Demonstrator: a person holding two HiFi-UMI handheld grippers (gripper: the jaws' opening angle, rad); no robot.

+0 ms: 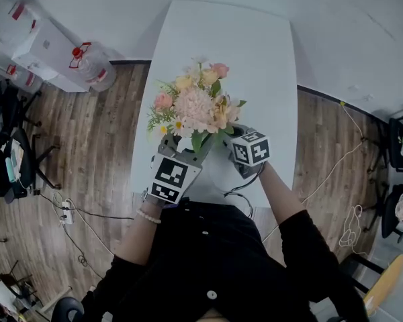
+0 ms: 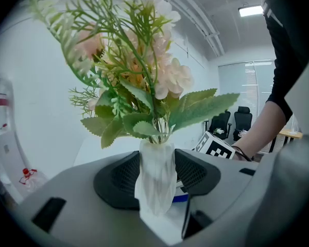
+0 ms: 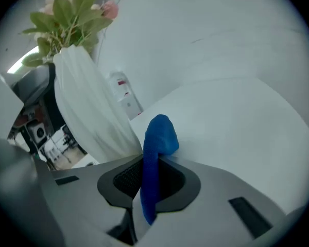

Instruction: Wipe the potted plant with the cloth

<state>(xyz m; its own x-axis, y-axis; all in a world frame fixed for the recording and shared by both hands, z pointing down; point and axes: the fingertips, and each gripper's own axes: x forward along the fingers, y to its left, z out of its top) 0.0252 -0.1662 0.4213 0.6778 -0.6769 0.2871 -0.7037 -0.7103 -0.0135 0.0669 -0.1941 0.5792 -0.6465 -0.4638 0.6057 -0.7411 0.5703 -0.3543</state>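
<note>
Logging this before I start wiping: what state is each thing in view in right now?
Left gripper: shut on the vase.
Right gripper: shut on the cloth.
Vase: upright, held at its middle.
Flowers: standing in the vase.
Cloth: bunched, sticking out past the jaws.

Bright, even overhead light leaves the white desk (image 1: 269, 52) nearly shadowless in the head view, a ceiling light (image 2: 250, 9) glares at the left gripper view's top right, both gripper views bend and darken toward their round edges, and the right one is soft, its blue cloth (image 3: 155, 148) blurred.
</note>
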